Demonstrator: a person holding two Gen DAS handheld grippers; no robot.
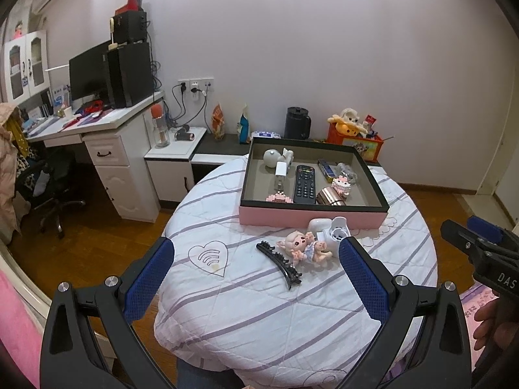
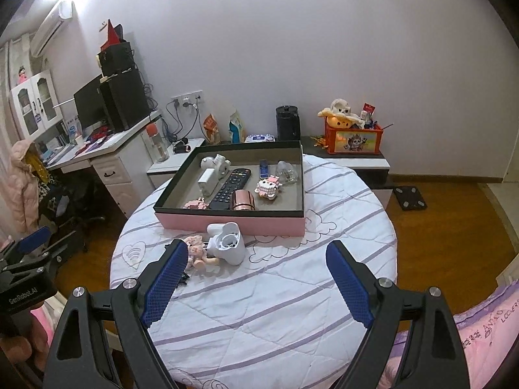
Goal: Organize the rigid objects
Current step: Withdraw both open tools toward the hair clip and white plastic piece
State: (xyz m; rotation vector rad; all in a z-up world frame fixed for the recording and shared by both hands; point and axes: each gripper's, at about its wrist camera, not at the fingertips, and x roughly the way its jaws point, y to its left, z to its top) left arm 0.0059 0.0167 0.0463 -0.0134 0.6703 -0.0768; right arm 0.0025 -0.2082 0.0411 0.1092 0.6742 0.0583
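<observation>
The box (image 1: 311,218) is holding a remote (image 1: 305,183), a cup (image 1: 329,197) and toys. Both grippers (image 1: 256,259) (image 2: 254,264) are hanging wide open, holding nothing.

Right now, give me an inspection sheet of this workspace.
Surface: round table under a white quilted cover with purple stripes.
Job's things: pink box holds a remote, rose-gold cylinder, block toys and more; doll figure, black hair clip and white device lie outside, in front of it.
Clutter: nothing seen.
Grippers: left gripper and right gripper both open, empty, above the table.
Cables: plugged into the wall sockets.
Surroundings: desk with monitor, black kettle, orange toy box.
</observation>
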